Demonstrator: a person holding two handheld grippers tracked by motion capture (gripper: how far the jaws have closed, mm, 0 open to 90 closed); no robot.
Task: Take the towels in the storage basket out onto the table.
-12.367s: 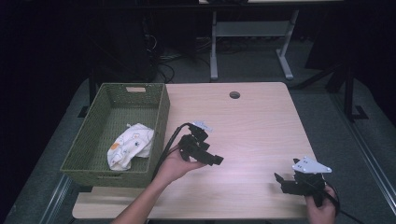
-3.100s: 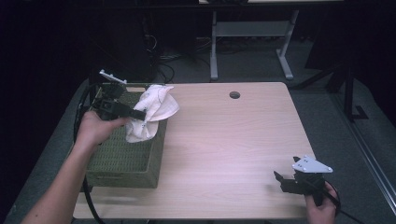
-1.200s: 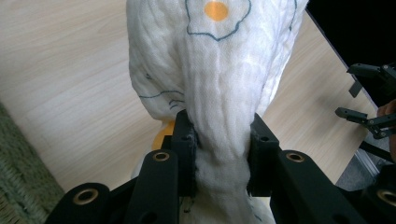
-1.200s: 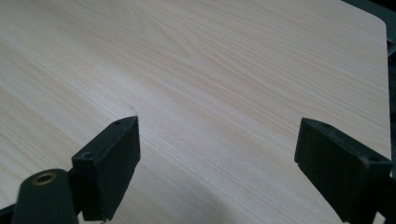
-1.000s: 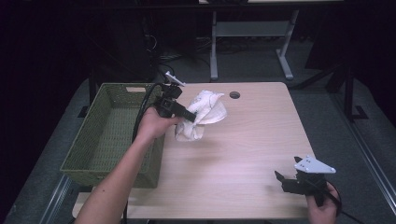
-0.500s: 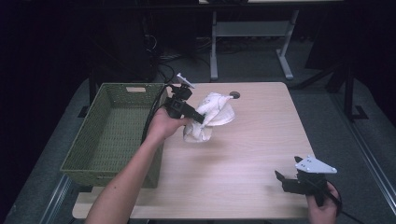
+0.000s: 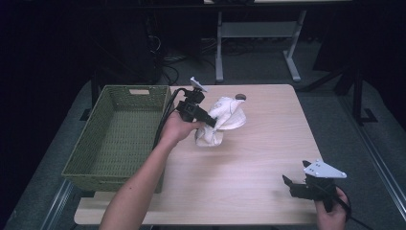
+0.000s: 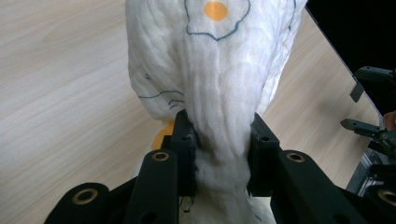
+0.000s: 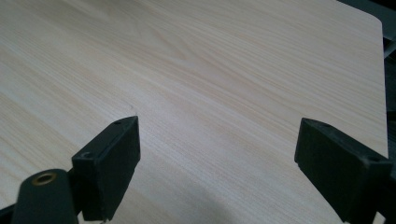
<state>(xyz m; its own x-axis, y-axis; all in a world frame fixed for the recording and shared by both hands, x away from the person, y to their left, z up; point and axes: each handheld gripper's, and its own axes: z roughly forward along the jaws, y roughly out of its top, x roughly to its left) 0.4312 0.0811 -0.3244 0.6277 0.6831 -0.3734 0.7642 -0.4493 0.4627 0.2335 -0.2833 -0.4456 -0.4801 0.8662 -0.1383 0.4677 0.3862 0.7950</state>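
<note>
White quilted cloth with egg prints (image 8: 210,93) bunches in the pinching left gripper (image 8: 219,158); it may slip out. Right gripper (image 9: 215,172) stands spread.

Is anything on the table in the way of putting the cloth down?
Nothing visible is. The left gripper is shut on the white cloth, holding it above the wooden table. The tabletop under and around the cloth looks bare. The green basket sits off to the side, and the right gripper is near the front corner.
</note>
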